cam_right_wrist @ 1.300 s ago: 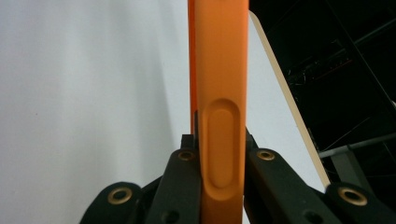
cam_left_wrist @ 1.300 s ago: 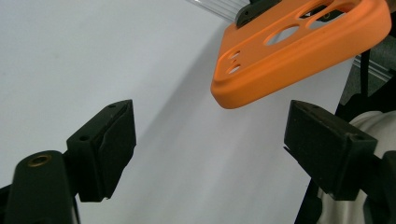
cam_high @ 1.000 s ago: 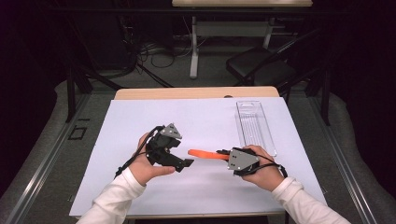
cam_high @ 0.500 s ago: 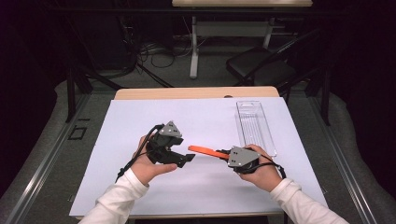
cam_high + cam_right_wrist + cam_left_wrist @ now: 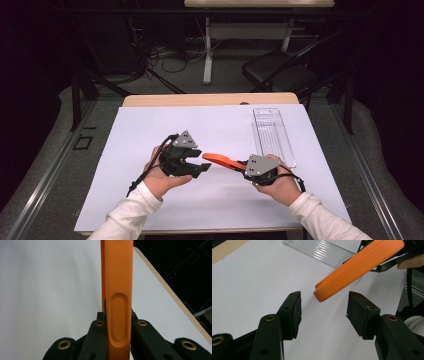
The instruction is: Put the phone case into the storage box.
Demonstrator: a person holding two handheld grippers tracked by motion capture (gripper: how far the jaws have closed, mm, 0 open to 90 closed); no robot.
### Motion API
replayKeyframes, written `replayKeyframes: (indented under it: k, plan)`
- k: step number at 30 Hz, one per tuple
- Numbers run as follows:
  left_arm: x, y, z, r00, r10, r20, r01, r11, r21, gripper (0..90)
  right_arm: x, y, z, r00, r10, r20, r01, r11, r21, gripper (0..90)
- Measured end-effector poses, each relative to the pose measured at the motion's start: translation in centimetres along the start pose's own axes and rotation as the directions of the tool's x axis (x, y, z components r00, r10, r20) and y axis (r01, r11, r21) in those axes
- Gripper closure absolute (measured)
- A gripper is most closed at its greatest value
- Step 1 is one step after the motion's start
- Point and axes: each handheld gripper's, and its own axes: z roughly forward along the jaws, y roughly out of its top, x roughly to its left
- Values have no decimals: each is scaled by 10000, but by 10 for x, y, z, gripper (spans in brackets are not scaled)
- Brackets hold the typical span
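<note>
An orange-handled tool (image 5: 220, 160) hangs just above the white sheet (image 5: 150, 130), pointing left from my right gripper (image 5: 241, 166). In the right gripper view that gripper (image 5: 118, 317) is shut on the orange handle (image 5: 118, 290), which runs straight up between the jaws. My left gripper (image 5: 204, 167) is open. In its own view (image 5: 324, 305) the rounded tip of the orange handle (image 5: 359, 265) sits just beyond and above the gap between the two pads, touching neither. Black metal links of the tool (image 5: 392, 261) show near the person's right hand.
A clear plastic tray (image 5: 272, 135) lies at the back right of the sheet, also seen as a ribbed clear tray (image 5: 319, 250) in the left gripper view. The wooden table edge (image 5: 210, 99) runs along the far side. Bare sheet lies left and front.
The two grippers have drawn slightly closer. The orange handle's tip has lifted a little and now sits right at the left gripper's open jaws.
</note>
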Motion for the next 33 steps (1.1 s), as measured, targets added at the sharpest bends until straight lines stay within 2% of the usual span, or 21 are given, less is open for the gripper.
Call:
replayKeyframes:
  k: [5, 13, 25, 33]
  plan:
    - [0, 1, 2, 9999, -44, -158, 41, 9998, -193, 482, 0, 0, 0, 9999, 137, -55, -138, 9999, -86, 868]
    - [2, 0, 2, 9997, -216, -86, 211, 9982, -569, 558, 1, 0, 1, 9997, 226, -105, -227, 9997, -136, 868]
    - [3, 1, 3, 9997, -233, 8, 233, 9980, -589, 642, 1, -1, 1, 9992, 361, -145, -363, 9992, -171, 868]
    - [3, 0, 9, 9993, -357, 65, 359, 9983, -467, 644, 1, 1, 2, 9987, 476, -195, -483, 9982, -361, 868]
